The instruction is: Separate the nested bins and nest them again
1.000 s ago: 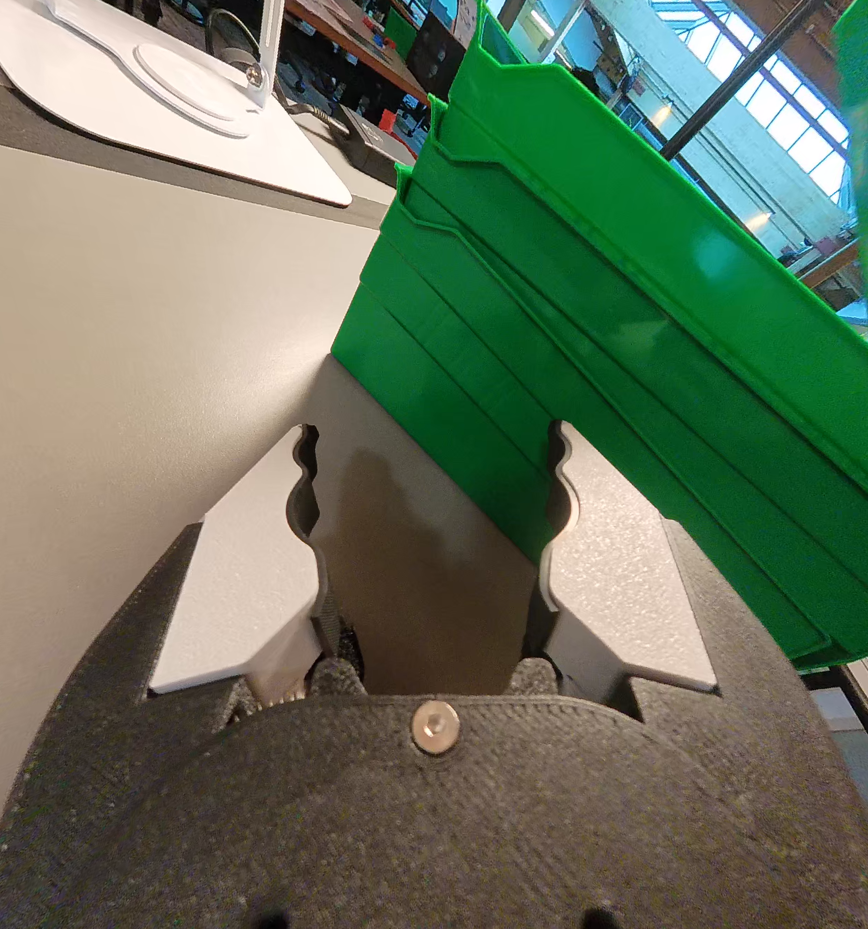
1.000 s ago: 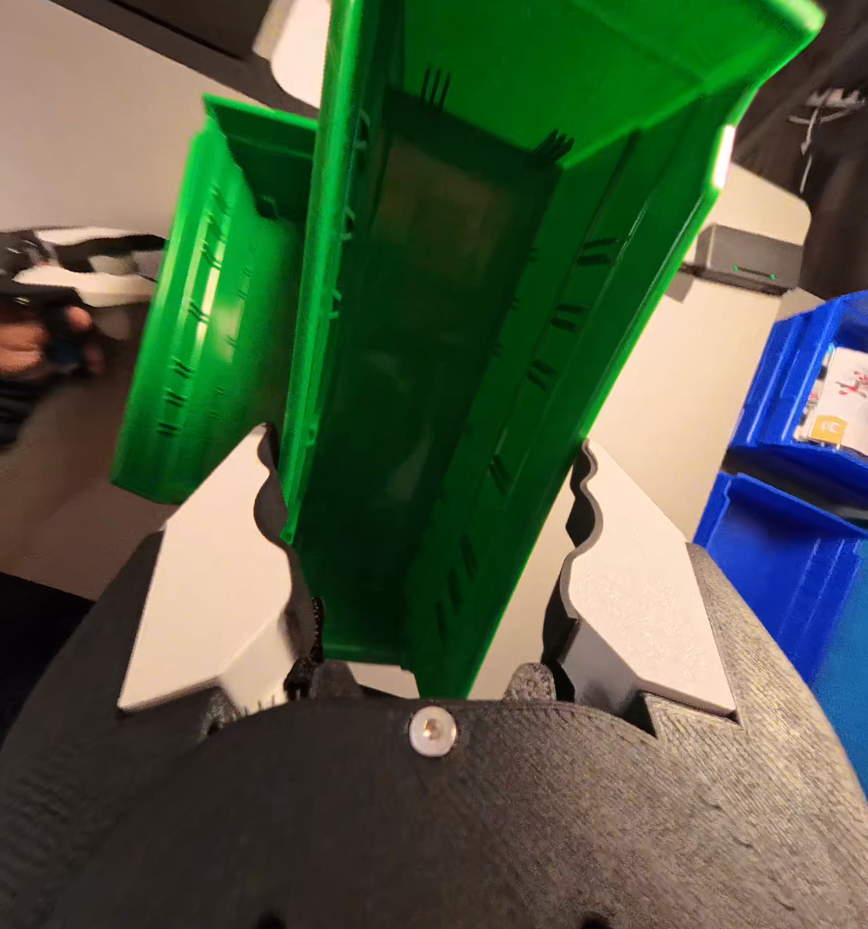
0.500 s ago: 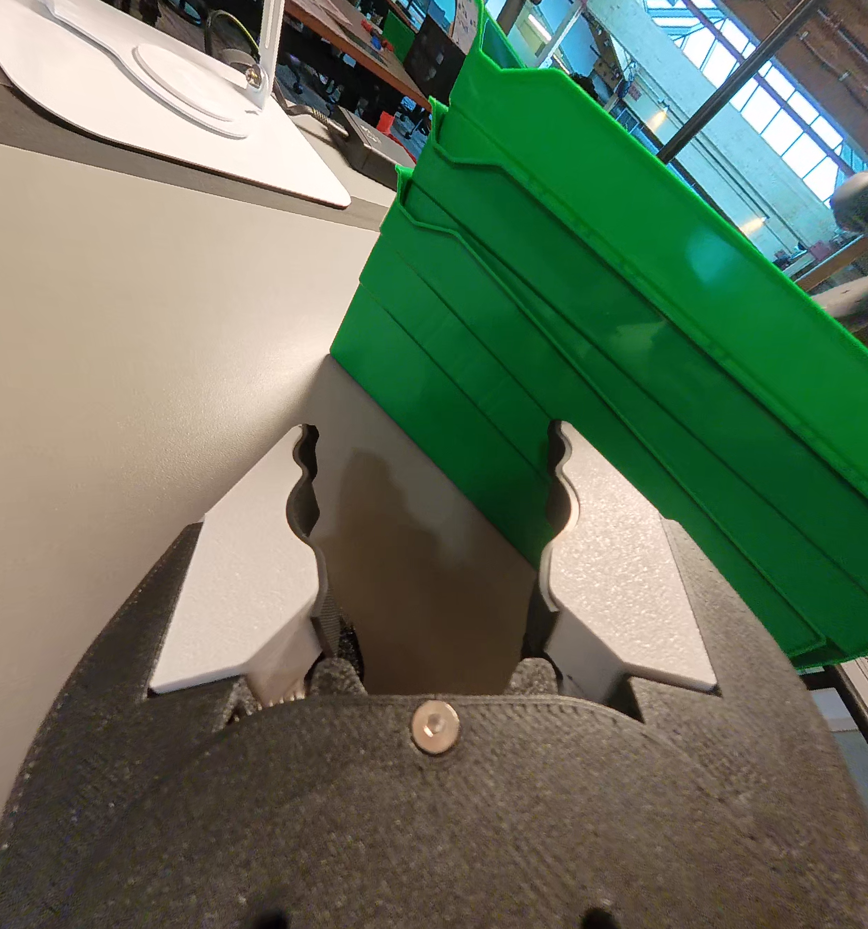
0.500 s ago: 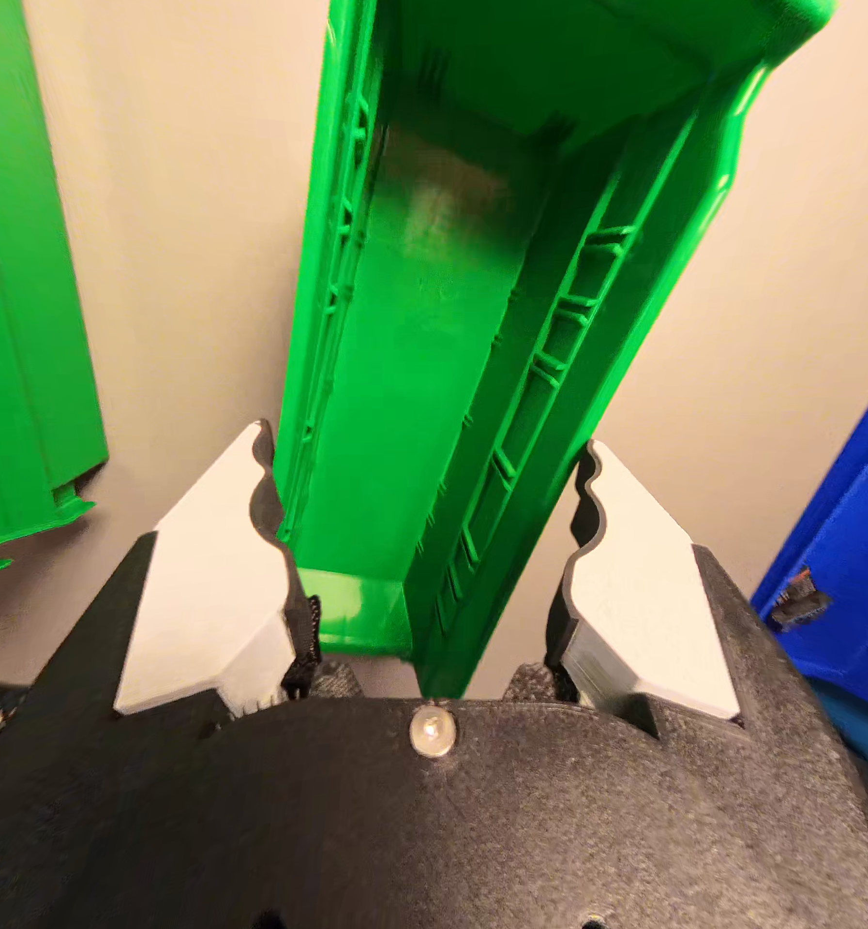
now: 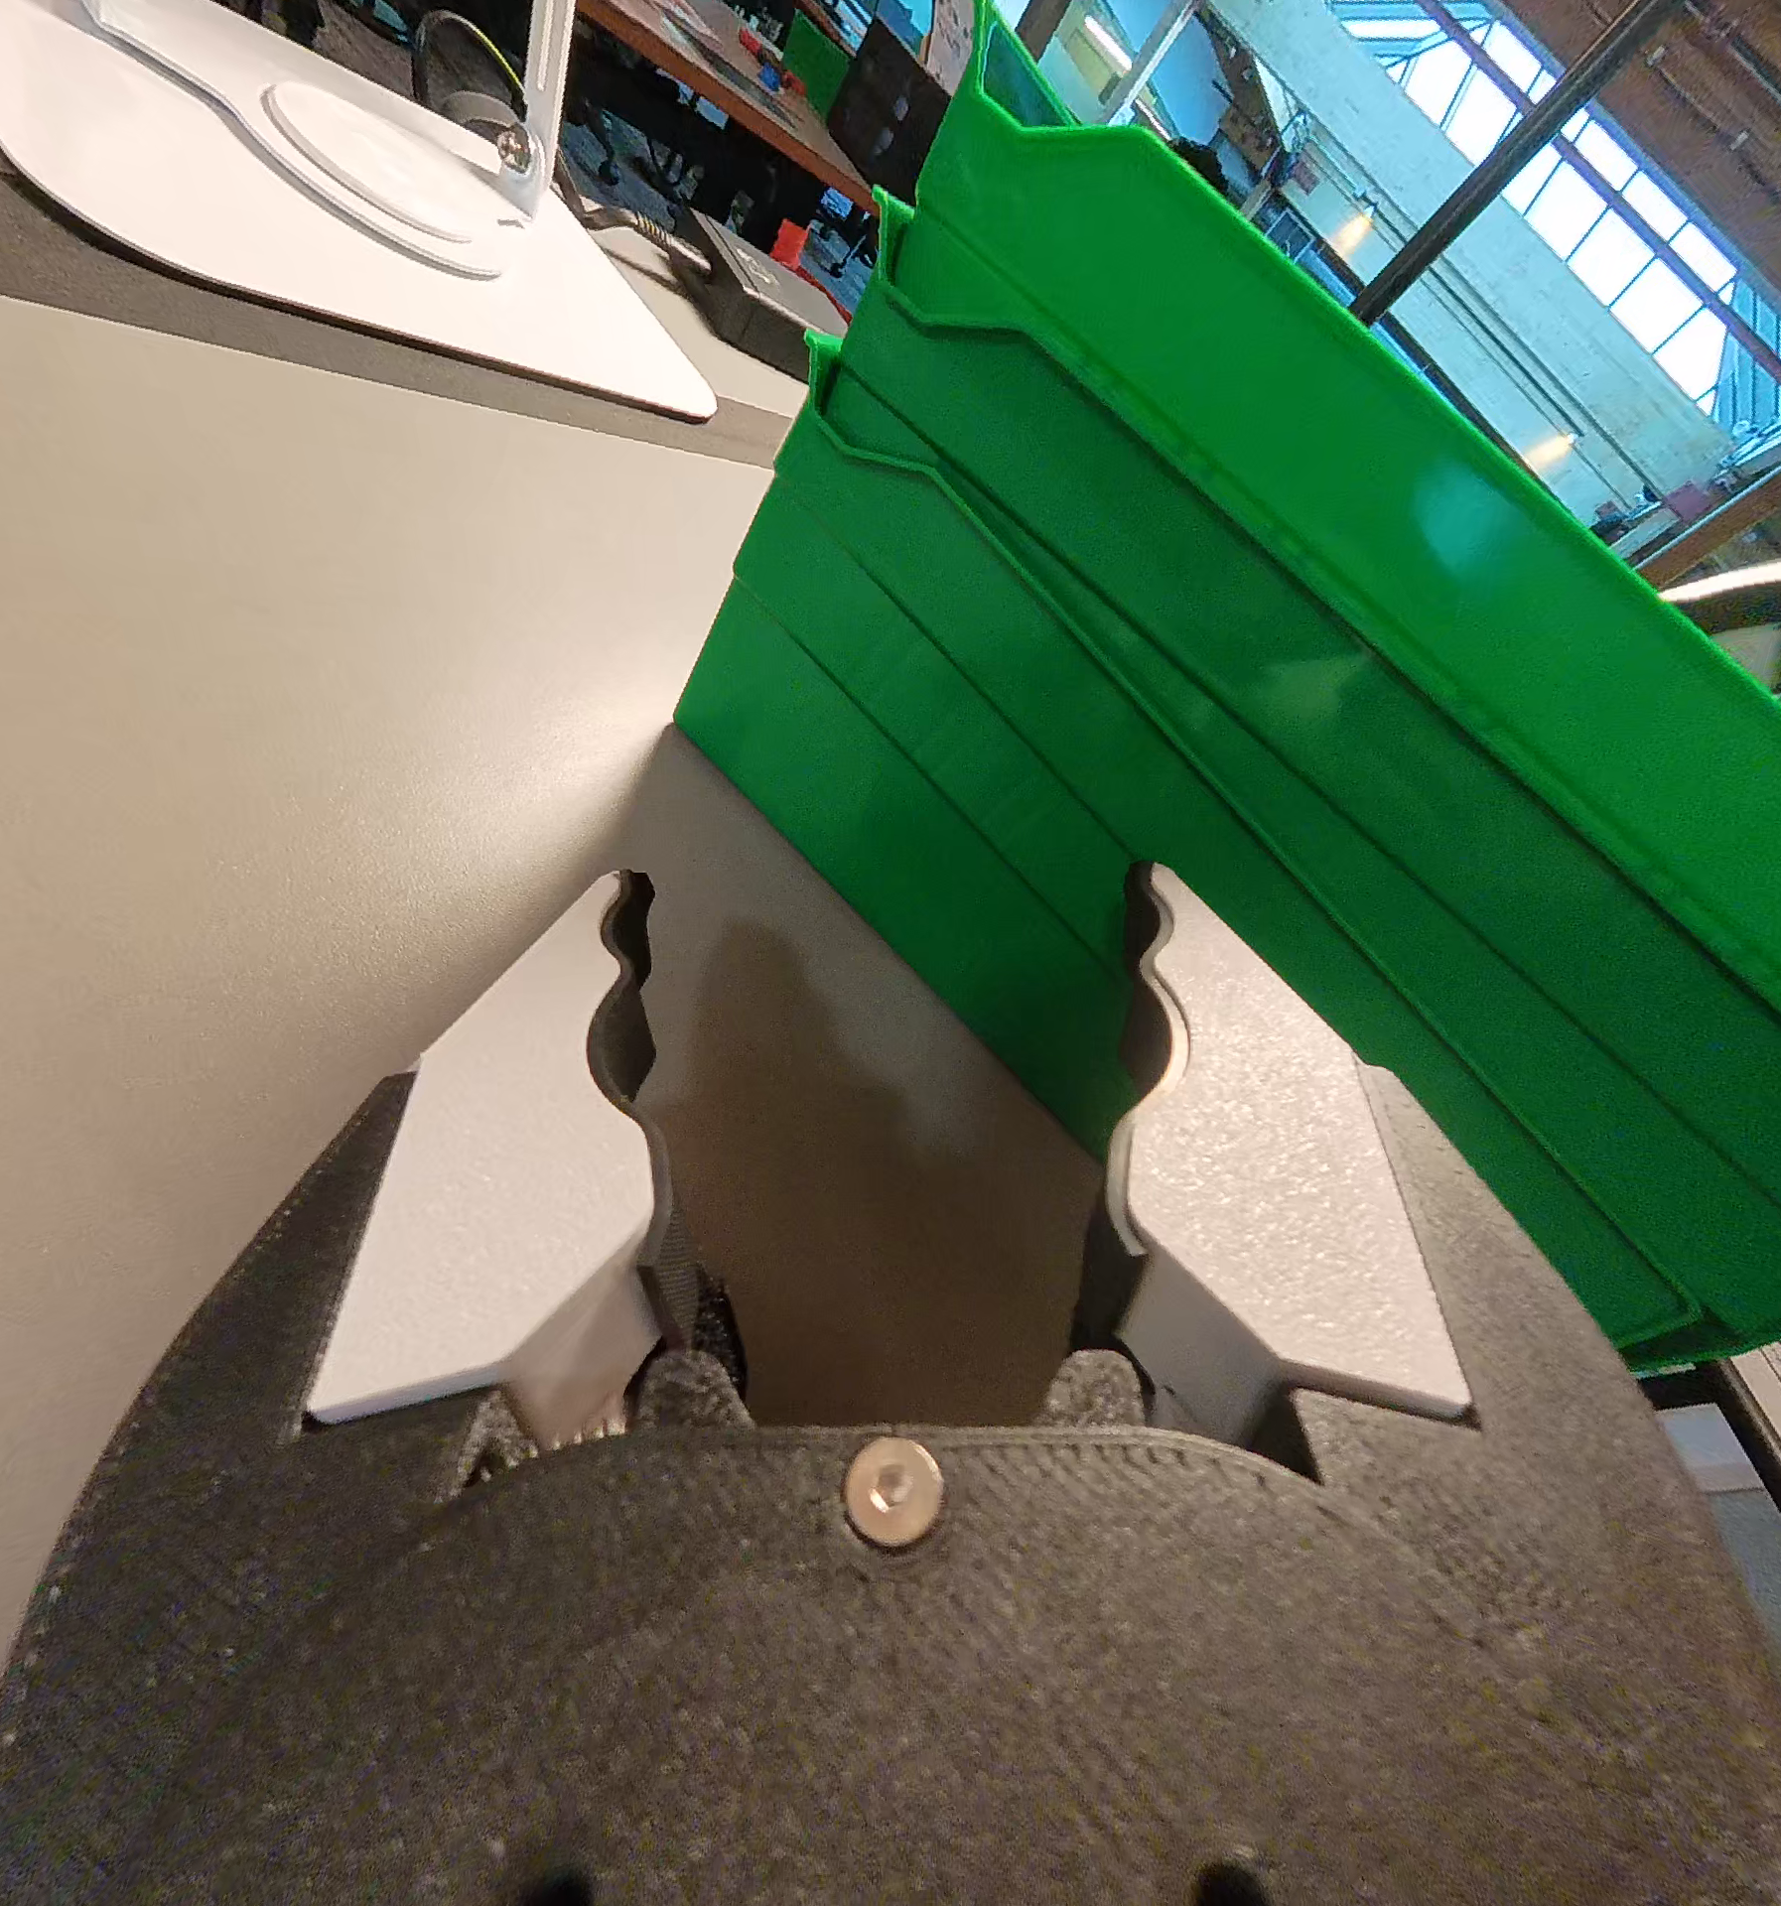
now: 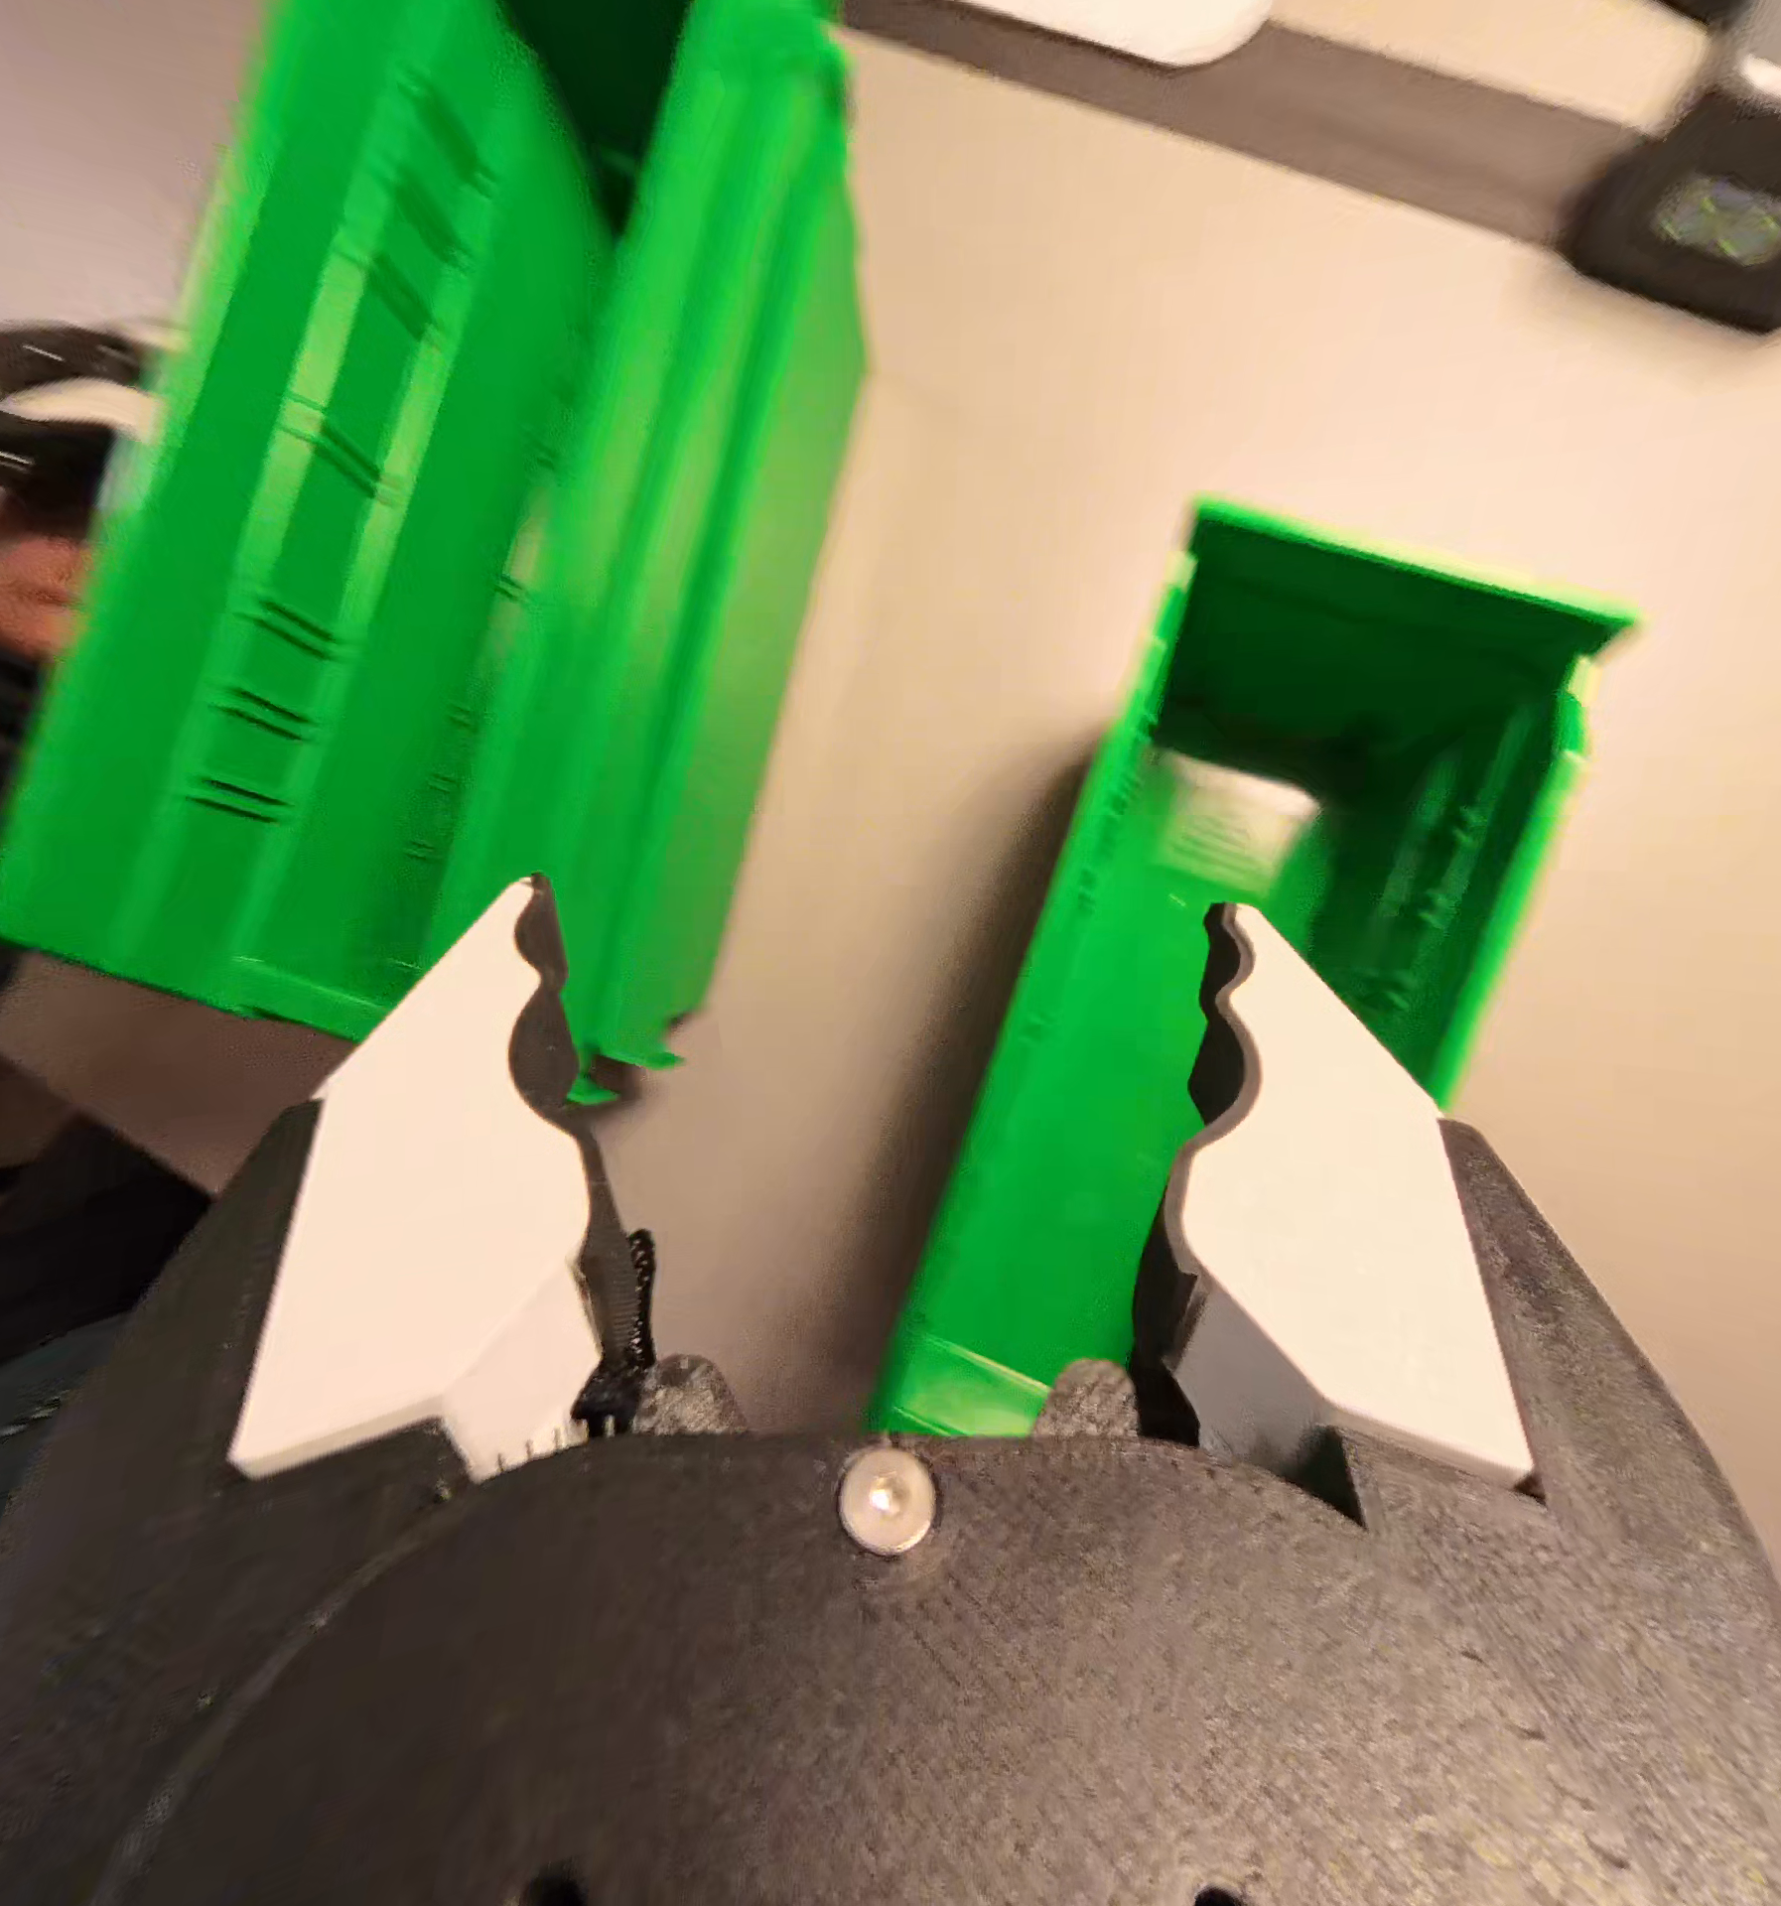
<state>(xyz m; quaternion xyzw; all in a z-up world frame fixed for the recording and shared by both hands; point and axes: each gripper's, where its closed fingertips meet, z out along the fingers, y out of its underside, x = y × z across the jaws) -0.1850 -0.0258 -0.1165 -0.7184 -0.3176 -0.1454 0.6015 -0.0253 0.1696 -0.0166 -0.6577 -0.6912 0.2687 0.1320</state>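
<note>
Right wrist view: the right gripper (image 6: 876,990) fills the lower frame, its two white fingers (image 6: 433,1165) spread wide with only bare table between the tips. Nothing is gripped. One single green bin (image 6: 1351,877) lies open side up on the table at centre right; its near end runs under the right-hand finger, and whether the two touch I cannot tell. At upper left stands a stack (image 6: 433,578) of nested green bins, blurred; three layers can be counted in the left wrist view. At the left edge, blurred, the left gripper (image 6: 51,413) and a hand (image 6: 10,588) appear beside the stack.

In the left wrist view the left gripper (image 5: 886,980) also stands wide and holds nothing. The stack (image 5: 1227,639) crosses from top centre to lower right, its lowest side wall just at the tip of the right-hand finger (image 5: 1268,1135).

The table (image 5: 247,722) is matte beige-grey. A white flat stand base (image 5: 298,196) lies at upper left. A small black device (image 6: 1722,227) sits at the top right of the right wrist view. Beyond the table the left wrist view shows other desks (image 5: 752,93), a brick wall and tall windows (image 5: 1629,268) at upper right.
</note>
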